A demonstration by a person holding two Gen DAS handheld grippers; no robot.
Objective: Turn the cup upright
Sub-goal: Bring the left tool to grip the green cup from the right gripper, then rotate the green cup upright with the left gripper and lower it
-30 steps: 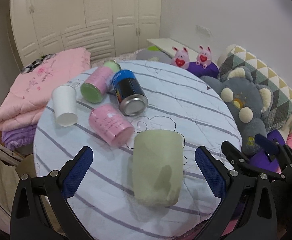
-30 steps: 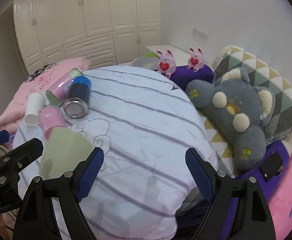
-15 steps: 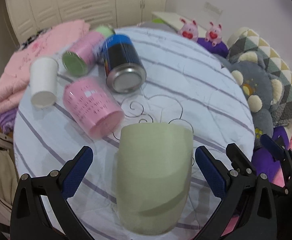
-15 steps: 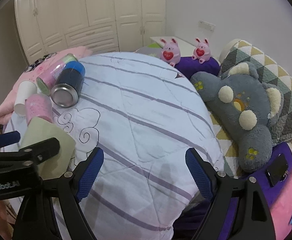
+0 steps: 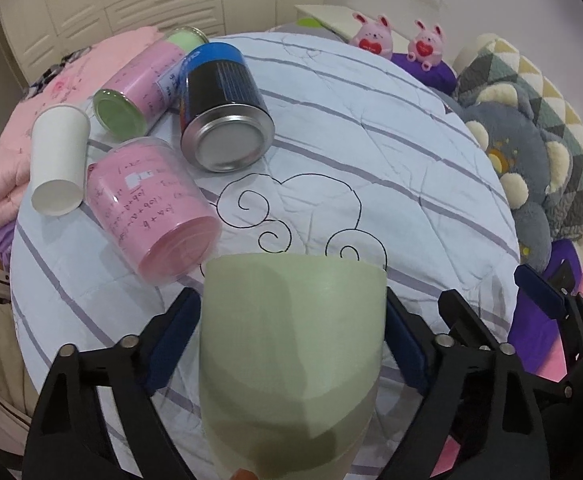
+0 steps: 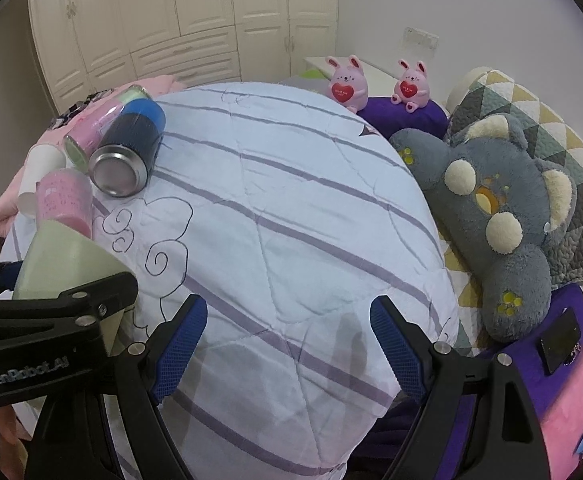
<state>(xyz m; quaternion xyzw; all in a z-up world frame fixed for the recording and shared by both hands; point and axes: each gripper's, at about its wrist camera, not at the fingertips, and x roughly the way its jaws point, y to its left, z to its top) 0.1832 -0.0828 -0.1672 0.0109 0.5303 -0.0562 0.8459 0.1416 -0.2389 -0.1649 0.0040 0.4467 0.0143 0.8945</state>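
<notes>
A pale green cup (image 5: 291, 352) stands upside down near the front edge of the round table (image 5: 371, 128), its flat base on top. My left gripper (image 5: 291, 340) is shut on the cup, blue pads pressed to both of its sides. The cup also shows at the left of the right wrist view (image 6: 67, 264), with the left gripper's black body in front of it. My right gripper (image 6: 287, 344) is open and empty over the table's front right part.
A pink cup (image 5: 155, 208), a white paper cup (image 5: 57, 164), a blue-topped tin can (image 5: 223, 108) and a pink bottle (image 5: 143, 80) lie on their sides at the back left. A grey plush bear (image 6: 491, 216) and pillows lie to the right.
My left gripper moved forward around the green cup and closed on its sides. My right gripper stayed open and shifted only slightly.
</notes>
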